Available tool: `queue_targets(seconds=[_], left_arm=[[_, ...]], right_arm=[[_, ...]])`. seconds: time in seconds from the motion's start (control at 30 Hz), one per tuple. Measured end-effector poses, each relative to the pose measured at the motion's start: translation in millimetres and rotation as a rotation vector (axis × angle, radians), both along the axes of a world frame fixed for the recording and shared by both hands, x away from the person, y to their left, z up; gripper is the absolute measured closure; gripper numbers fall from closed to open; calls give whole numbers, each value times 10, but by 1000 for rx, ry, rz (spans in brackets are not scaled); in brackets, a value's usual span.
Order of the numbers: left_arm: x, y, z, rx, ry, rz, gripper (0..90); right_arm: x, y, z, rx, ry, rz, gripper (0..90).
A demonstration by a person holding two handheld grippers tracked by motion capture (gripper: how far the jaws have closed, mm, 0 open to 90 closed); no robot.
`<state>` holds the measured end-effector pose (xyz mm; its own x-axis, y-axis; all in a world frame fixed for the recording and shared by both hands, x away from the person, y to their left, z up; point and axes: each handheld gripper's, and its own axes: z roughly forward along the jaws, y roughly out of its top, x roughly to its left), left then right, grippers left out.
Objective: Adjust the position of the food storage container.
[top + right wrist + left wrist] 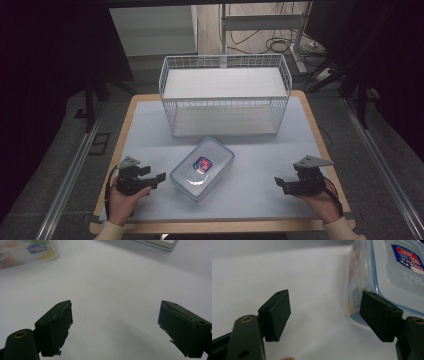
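Left gripper at lower left and right gripper at lower right, jaws apart, hand-held.

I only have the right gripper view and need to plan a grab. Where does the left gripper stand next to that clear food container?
Observer: In the high view, the left gripper sits just left of the lidded plastic container, jaws open, nothing between them.
Operator: Touching it?
Observer: In the left gripper view, one pad stands close against the container's near corner; I cannot tell contact.
Operator: What lies beyond the container?
Observer: A white wire basket stands at the table's far edge, apart from the container.
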<state>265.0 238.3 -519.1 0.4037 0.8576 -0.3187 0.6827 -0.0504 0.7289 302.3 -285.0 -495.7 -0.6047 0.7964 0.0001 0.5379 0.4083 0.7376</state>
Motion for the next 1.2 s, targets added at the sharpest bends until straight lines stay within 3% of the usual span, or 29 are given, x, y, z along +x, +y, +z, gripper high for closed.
queue_targets(seconds=[0.2,0.33,0.4,0.47,0.73,0.8,0.9,1.03,1.2], left_arm=[[-10,-10,65,5,9,-25,246],[-75,-38,253,12,-22,-47,251],[-104,-39,344,-4,-31,-59,259],[-130,-38,414,-25,-32,-80,269],[-228,-147,625,-20,-33,-152,291],[-266,-280,678,-12,-33,-209,325],[-310,-413,721,1,-46,-250,469],[-379,-619,766,-3,-46,-347,728],[-453,-931,746,22,-28,-440,869]], right_arm=[[10,-17,-50,-15,20,0,121],[-14,-29,-25,-12,4,-4,121],[-22,-37,-15,-9,1,-7,123],[-20,-43,-14,-7,0,-9,124],[-17,-18,-17,-15,-2,-10,129],[-7,-13,-32,-18,5,-11,132],[-10,-15,-37,-20,8,-9,134],[-13,-16,-28,-19,4,-6,135],[-18,-14,-32,-21,6,-3,137]])
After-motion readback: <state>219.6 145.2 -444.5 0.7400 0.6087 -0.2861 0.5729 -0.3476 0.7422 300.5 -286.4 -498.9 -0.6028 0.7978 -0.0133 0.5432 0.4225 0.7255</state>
